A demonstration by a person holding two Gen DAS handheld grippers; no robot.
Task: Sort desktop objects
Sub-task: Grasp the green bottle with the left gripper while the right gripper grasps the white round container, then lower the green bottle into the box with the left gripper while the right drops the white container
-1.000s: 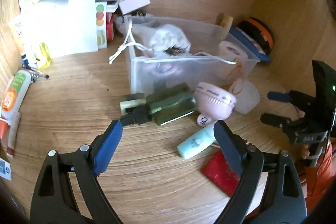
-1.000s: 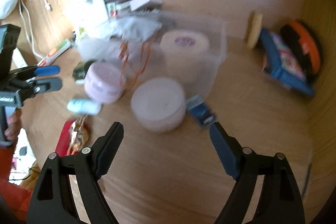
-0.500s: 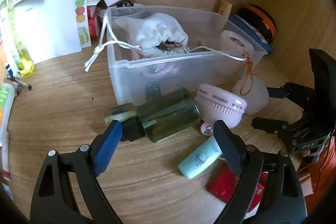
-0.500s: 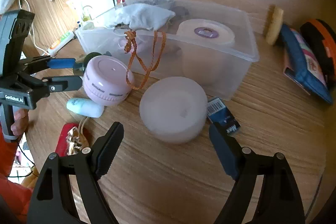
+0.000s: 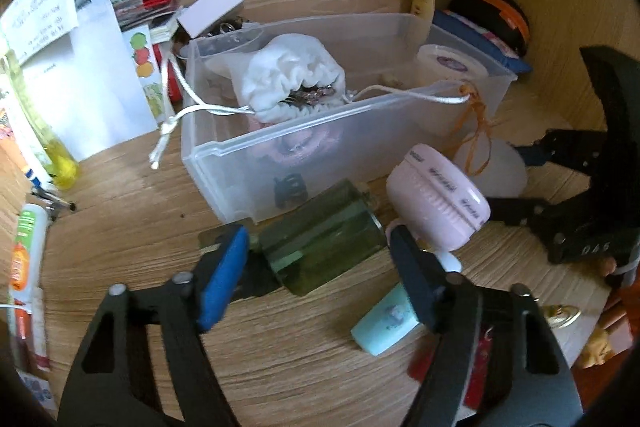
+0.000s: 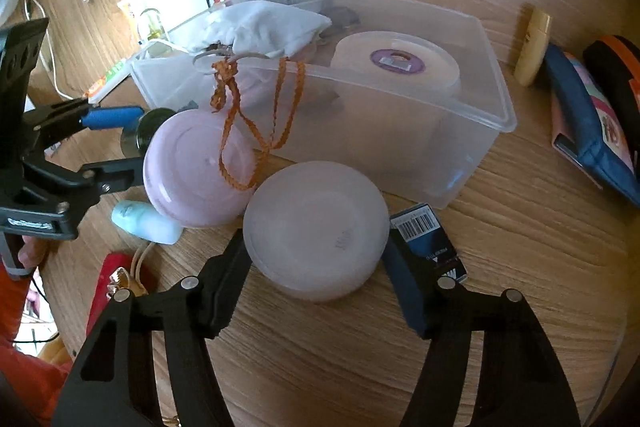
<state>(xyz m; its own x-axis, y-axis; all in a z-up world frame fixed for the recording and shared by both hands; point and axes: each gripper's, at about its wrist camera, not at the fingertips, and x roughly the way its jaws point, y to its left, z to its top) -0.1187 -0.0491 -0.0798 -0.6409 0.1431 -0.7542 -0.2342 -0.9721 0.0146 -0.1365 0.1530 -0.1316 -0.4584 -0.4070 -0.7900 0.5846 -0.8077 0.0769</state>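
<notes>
Both hand-held grippers have closed in toward the clear bin (image 5: 280,143): left hand-held gripper (image 5: 320,275) gapes around the green bottle (image 5: 324,235), right hand-held gripper (image 6: 316,279) gapes around the white jar (image 6: 316,227). Bag and roll are binned; 5-odd items remain outside.

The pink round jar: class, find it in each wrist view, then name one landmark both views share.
Left wrist view: the pink round jar lies right of centre, tilted, just beyond the left gripper.
Right wrist view: the jar sits left of centre, beside the frosted white jar.
Shared landmark: the clear plastic bin behind it.
</notes>
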